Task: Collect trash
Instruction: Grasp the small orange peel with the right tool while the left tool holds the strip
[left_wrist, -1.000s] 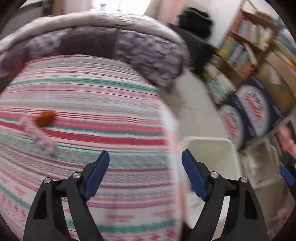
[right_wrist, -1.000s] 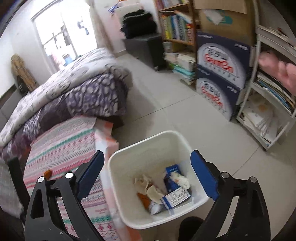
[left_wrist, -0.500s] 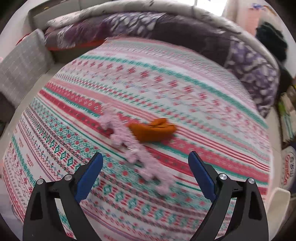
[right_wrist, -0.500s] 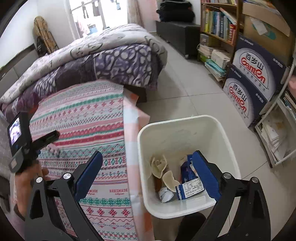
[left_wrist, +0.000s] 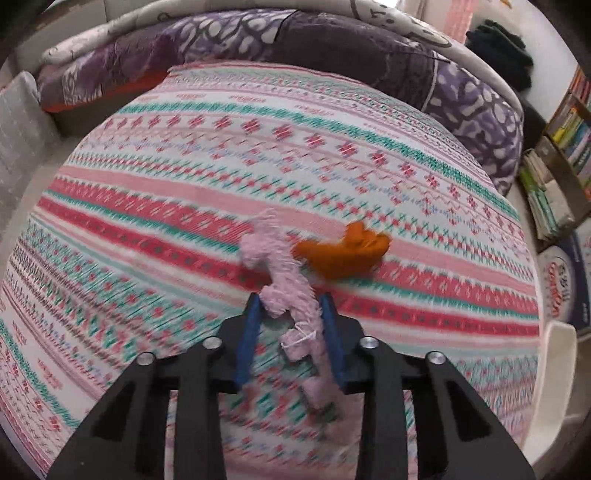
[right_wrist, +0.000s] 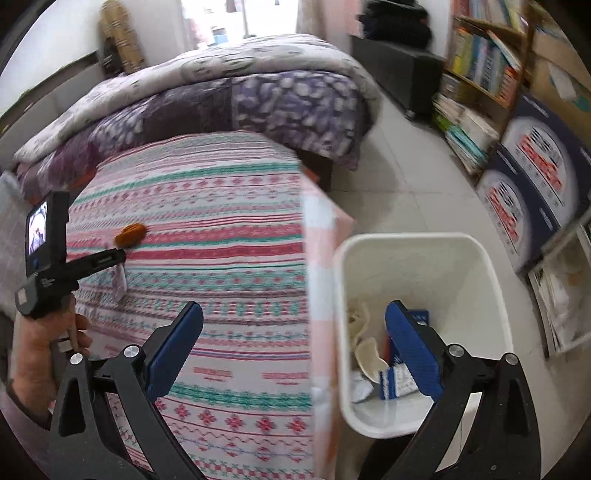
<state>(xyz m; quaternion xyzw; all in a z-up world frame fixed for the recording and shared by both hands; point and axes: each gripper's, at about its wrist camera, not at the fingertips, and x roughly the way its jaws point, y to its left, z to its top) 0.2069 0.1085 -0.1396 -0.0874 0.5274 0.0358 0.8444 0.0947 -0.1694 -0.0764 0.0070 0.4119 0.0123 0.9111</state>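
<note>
A fuzzy pink strip (left_wrist: 284, 280) lies on the striped bedspread (left_wrist: 221, 177), next to an orange peel-like scrap (left_wrist: 341, 253). My left gripper (left_wrist: 291, 306) has closed on the pink strip; its blue fingers (left_wrist: 248, 338) press it from both sides. In the right wrist view the left gripper (right_wrist: 120, 256) shows at the left with the pink strip (right_wrist: 119, 280) hanging under it, near the orange scrap (right_wrist: 129, 234). My right gripper (right_wrist: 295, 321) is open and empty, above the bed's edge and a white trash bin (right_wrist: 424, 243) holding several scraps.
A purple and white quilt (right_wrist: 229, 92) is piled at the bed's far end. Blue and white cartons (right_wrist: 535, 177) and a bookshelf (right_wrist: 484, 62) line the right wall. Tiled floor (right_wrist: 406, 162) lies between the bed and the shelves.
My left gripper swung from the bin side to over the bed, came down on the pink strip and closed on it. My right gripper shifted left, still open above the bin.
</note>
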